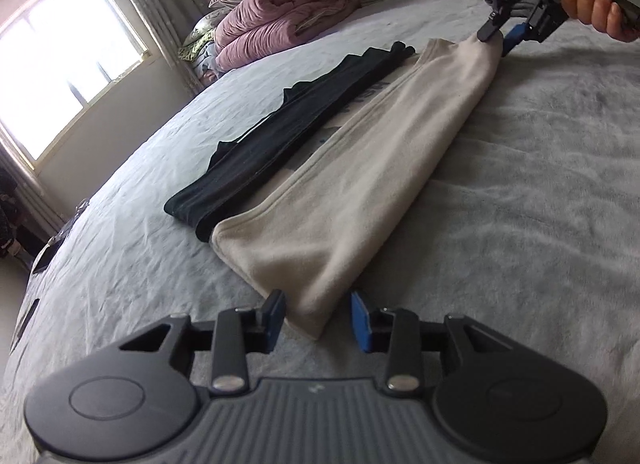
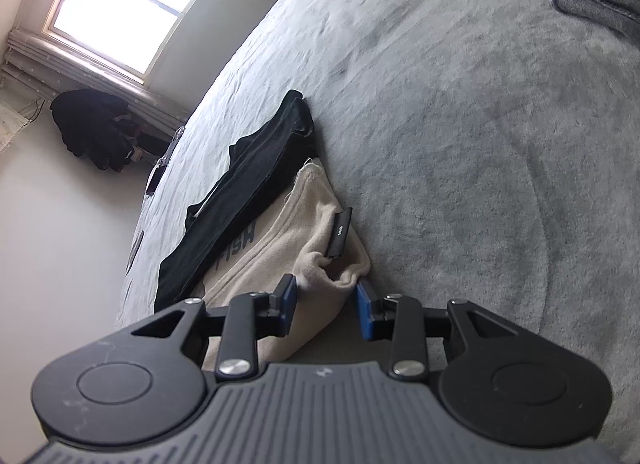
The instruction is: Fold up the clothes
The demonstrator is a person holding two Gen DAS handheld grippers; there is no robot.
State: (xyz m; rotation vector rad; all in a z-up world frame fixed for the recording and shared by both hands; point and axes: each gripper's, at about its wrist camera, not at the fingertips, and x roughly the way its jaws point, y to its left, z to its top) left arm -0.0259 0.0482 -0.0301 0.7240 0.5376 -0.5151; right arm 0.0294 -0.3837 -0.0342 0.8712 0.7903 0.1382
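So the big grey plush bedspread (image 1: 520,184) fills most of both views, and that's half my worry: it's fuzzy and grabby, so anything dragged across it will bunch instead of sliding.

On it lies the long cream fleece garment (image 1: 360,168), folded lengthwise into a strip that runs from about 6 o'clock up to 1 o'clock in the left wrist view. Touching its left edge is a black folded garment (image 1: 288,132), lying partly over the cream one's printed side. If I lift or swing the cream strip, I reckon the black one gets pulled along or flips open.

My left gripper (image 1: 318,316) has its jaws parted with the near corner of the strip sitting between the pads, not squeezed as far as I can see. Close too shallow and only the top layer comes up, and the fold peels apart.

My right gripper (image 2: 326,296) straddles the bunched far end by the little black neck label (image 2: 342,234); jaws look released too, with the right pad just touching cloth. Uneven grabs between the two ends would twist the strip.
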